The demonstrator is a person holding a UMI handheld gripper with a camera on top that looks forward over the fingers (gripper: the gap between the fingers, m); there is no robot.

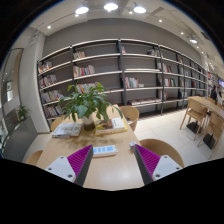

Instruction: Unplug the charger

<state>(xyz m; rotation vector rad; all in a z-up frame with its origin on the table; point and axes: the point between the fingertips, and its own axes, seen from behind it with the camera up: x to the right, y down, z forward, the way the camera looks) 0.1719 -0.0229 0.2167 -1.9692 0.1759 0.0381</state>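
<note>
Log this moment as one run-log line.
phase: approach | fingers: open, empty | ahead: white power strip on wooden table | beyond: potted plant | charger: not identifiable

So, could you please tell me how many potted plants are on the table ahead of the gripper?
1. The potted plant stands on the wooden table, beyond the open gripper and in front of the bookshelves. Its leaves could hide a smaller one behind.

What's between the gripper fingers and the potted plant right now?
In the gripper view, a small pale blue-white object lies on the table just ahead of the open gripper; beyond it, bare tabletop runs to the plant. No charger is identifiable.
</note>
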